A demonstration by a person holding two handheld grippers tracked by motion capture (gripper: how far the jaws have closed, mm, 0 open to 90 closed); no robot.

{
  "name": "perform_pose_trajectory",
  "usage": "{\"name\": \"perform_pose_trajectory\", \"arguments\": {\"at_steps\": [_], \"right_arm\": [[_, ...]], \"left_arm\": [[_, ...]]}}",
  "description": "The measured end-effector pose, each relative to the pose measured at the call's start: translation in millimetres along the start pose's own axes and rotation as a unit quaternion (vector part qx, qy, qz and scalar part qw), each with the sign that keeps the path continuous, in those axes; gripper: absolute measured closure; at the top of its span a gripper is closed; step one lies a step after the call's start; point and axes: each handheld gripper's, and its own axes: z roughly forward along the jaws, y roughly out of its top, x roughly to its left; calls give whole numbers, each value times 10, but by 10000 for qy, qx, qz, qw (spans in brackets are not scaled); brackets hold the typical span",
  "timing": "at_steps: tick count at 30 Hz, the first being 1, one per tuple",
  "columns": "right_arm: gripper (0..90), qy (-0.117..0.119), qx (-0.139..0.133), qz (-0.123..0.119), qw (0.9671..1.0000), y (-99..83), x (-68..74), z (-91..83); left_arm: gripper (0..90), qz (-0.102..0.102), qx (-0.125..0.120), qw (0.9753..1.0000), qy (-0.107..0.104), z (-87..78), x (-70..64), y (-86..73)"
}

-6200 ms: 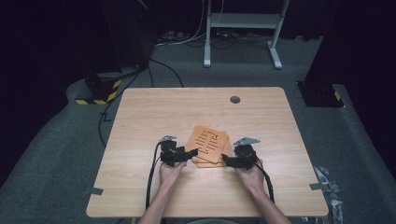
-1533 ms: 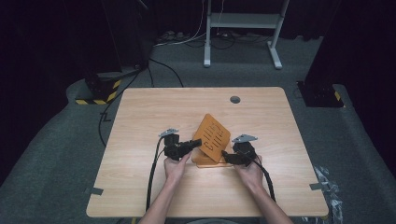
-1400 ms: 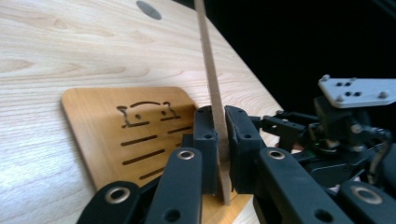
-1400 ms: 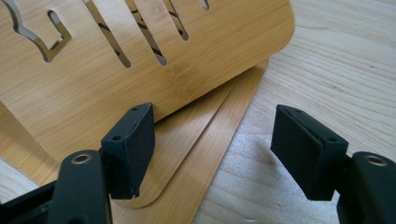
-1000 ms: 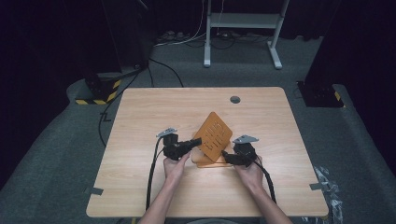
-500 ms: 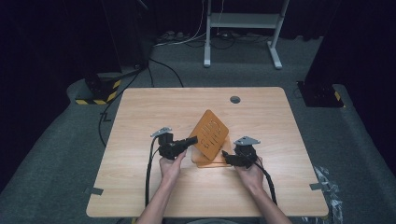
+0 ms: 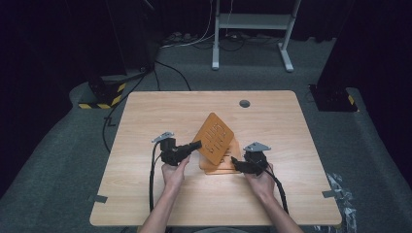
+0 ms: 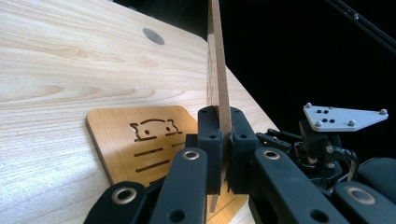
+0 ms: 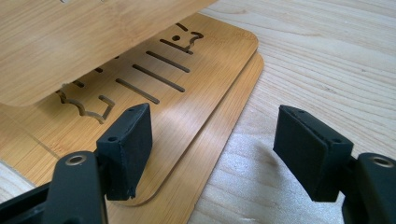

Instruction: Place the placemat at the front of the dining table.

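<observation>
Two wooden boards lie stacked (image 7: 219, 164) on the table (image 7: 145, 121). The left hand-held gripper (image 7: 195, 145) is clamped on a third board (image 7: 214, 138), lifted and tilted above them. The right hand-held gripper (image 7: 233, 161) has its jaws apart beside the stack's corner.

High view: fixed above the person's side, looking forward and down; far enough to take in the whole bench (image 7: 160, 111) and the floor beyond.

Left gripper view: rides on the left gripper (image 8: 223, 154), low over the bench, looking along its fingers (image 8: 208, 140); very near the raised board (image 8: 217, 60). The right gripper (image 8: 327, 140) sits at its right edge.

Right gripper view: rides on the right gripper (image 9: 212, 154), low, very near, facing the flat boards (image 9: 187, 107).

Shared: all three views hold the boards and the bench top.
</observation>
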Motion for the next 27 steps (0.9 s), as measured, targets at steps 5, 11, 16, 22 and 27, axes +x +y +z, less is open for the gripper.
{"name": "perform_pose_trajectory", "arguments": {"at_steps": [5, 11, 16, 22, 27], "right_arm": [[296, 48, 15, 113, 9999, -14, -10, -14], [309, -25, -106, 113, 9999, -17, -8, -93], [308, -46, -173, 119, 9998, -10, -37, -147], [309, -96, -91, 142, 9998, -59, -118, -190], [310, -191, -47, 159, 9997, -114, -184, -232]], "left_arm": [[864, 32, -13, 10000, 26, -35, 3, 9], [863, 48, -44, 10000, 74, -111, 23, 27], [864, 48, -111, 9999, 89, -162, 33, 38], [863, 24, -177, 9998, 98, -208, 43, 49], [863, 1, -229, 9996, 135, -268, 70, 63]]}}
